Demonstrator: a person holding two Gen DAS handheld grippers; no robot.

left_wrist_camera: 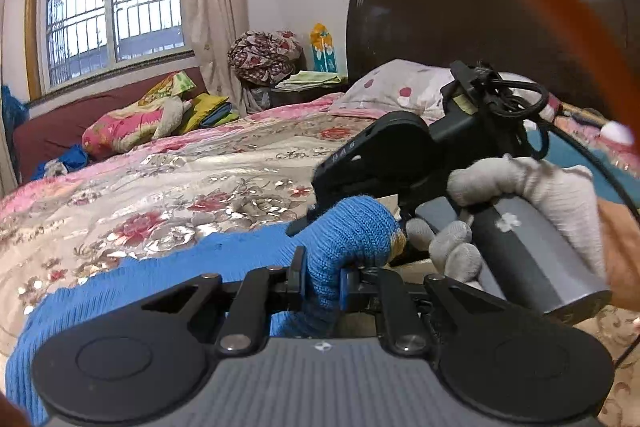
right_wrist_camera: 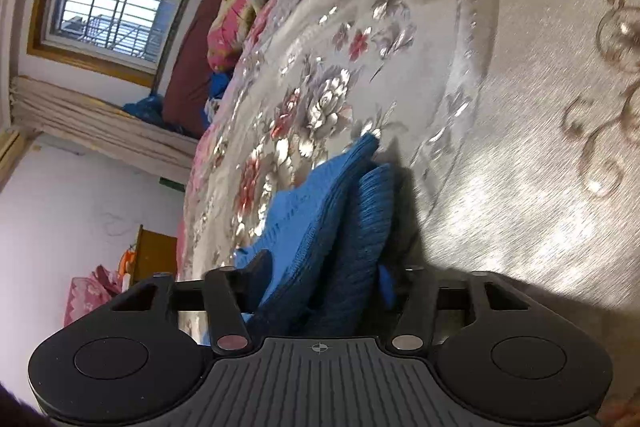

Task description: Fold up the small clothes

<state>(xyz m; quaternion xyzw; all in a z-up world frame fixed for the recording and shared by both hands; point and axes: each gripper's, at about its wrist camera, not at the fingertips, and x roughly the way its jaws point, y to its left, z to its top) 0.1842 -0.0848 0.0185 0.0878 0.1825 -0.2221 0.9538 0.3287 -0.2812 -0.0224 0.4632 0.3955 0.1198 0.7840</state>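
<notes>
Left gripper (left_wrist_camera: 323,281): black jaws narrowed, pinching a bunched ridge of the blue knit garment (left_wrist_camera: 168,267).
Right gripper (right_wrist_camera: 320,291): jaws drawn in on thick ribbed folds of the same knit.
Blue knit garment: soft, ribbed wool, lying on the bedspread (left_wrist_camera: 180,187) and rising in folds between both grippers.
Bedspread: glossy satin, pink and silver flowers.
Gloved hand (left_wrist_camera: 532,203): white knitted glove around the right gripper's smooth grey handle.

1. One blue knitted garment (left_wrist_camera: 168,275).
2. Two claws: the left claw (left_wrist_camera: 320,283) and the right claw (right_wrist_camera: 320,291).
3. One gloved hand (left_wrist_camera: 532,195).
4. One bed (left_wrist_camera: 180,183).
5. One window (left_wrist_camera: 112,3).
6. One spotted pillow (left_wrist_camera: 396,87).
</notes>
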